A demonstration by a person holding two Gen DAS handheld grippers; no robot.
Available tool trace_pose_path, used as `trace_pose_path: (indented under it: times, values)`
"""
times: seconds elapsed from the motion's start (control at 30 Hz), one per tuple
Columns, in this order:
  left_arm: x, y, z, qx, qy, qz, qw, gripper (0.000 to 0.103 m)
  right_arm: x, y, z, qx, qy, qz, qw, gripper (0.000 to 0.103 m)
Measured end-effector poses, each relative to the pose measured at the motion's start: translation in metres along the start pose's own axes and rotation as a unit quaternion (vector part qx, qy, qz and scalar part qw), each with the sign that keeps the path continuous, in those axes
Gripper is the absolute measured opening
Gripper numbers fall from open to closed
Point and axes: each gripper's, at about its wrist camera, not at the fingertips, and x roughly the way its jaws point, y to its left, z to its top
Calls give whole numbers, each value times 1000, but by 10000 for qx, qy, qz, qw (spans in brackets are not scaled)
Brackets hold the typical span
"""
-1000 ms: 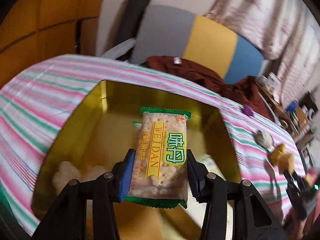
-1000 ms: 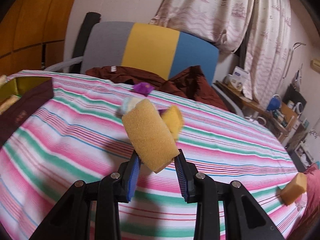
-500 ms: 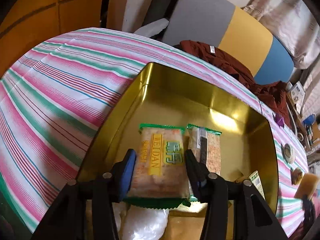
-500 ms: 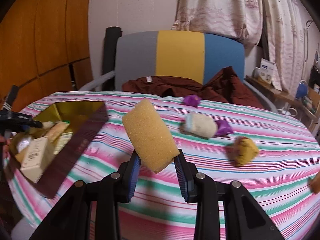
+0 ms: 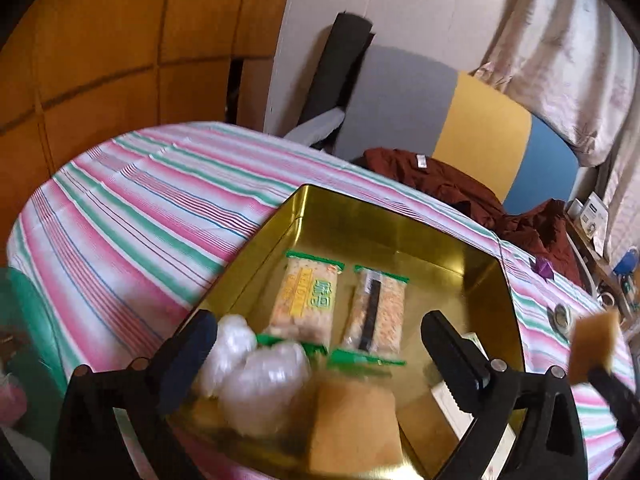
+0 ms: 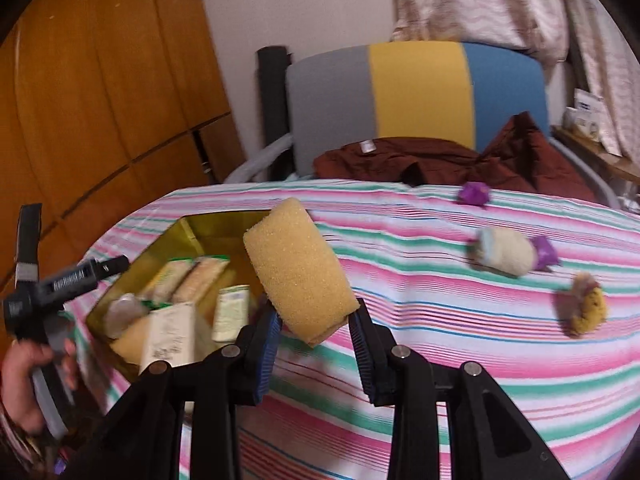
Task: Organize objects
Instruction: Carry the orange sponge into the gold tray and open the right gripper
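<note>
A gold tin (image 5: pixel 472 264) sits on the striped tablecloth and holds two cracker packets (image 5: pixel 306 300), white wrapped sweets (image 5: pixel 260 380) and a tan sponge (image 5: pixel 352 424). My left gripper (image 5: pixel 316 344) is open and empty above the tin's near side. My right gripper (image 6: pixel 314 328) is shut on a yellow sponge (image 6: pixel 300 272), held in the air beside the tin (image 6: pixel 188 228). That sponge also shows at the right edge of the left wrist view (image 5: pixel 592 344).
Loose on the cloth to the right lie a white roll (image 6: pixel 506 254), purple wrappers (image 6: pixel 474 194) and a yellow scrubber (image 6: pixel 586 308). A chair with a brown garment (image 6: pixel 420 156) stands behind the table. A hand (image 6: pixel 24 376) holds the left gripper's handle.
My left gripper has opened and let go of the cracker packet, which now lies in the tin, and has drawn back. My right gripper has carried the yellow sponge left toward the tin.
</note>
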Motion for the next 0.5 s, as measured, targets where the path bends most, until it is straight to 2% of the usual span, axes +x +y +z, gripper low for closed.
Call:
trace_pose_path:
  times: [0.13,0.2,0.3,0.5]
  values:
    - [-16,-6,-19,265,-153,138,9994,103,18,23,12,-11,243,348,9991,34]
    - [-19,-7,-27,332,-41,168,9993,103,28,32,17,31,401,467,9981,34]
    - [-20,-5,-34,306,146,137,9993,103,42,43,25,75,559,585,9967,34]
    - [-23,5,-40,38,189,169,9997,103,86,61,45,363,1073,685,9912,34]
